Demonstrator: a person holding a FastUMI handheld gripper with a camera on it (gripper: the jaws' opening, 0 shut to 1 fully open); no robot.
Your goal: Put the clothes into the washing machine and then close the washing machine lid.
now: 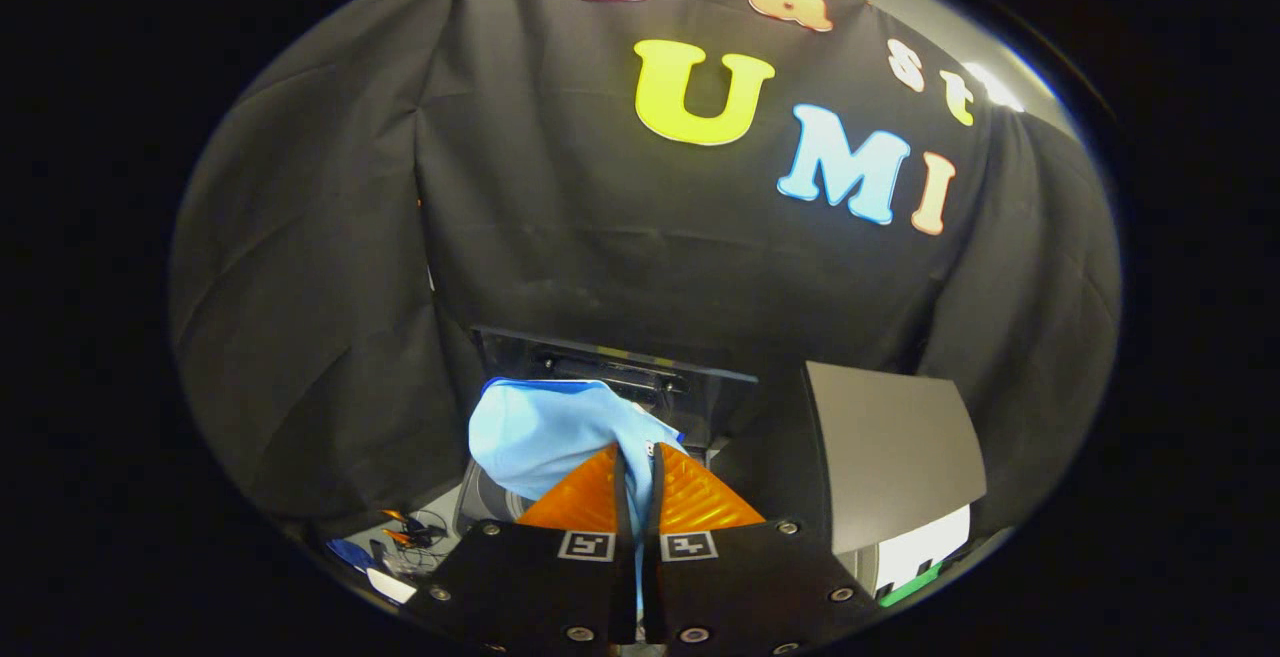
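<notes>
Orange fingers (637, 482) of the gripper (637, 467) are pressing nearly together, pinching a fold of light blue cloth between their ribbed pads; a thin strip of that cloth is running down through the narrow gap between them. Most of the garment (545, 432), a light blue piece with a darker blue edge along its top, is bunching up just ahead of the fingers and spreading toward their left side, hanging lifted rather than lying on anything.

Below and beyond the garment, the washing machine (480, 502) is showing a curved grey rim of its opening, and its dark lid (620, 367) is standing raised behind the cloth, against the black wall. To the right of the fingers, a grey flat panel (890, 457) is standing upright, with a white and green surface just under its lower edge. Left of the fingers, low down, a small clutter of cables and orange and blue bits (400, 537) is lying on a pale surface.
</notes>
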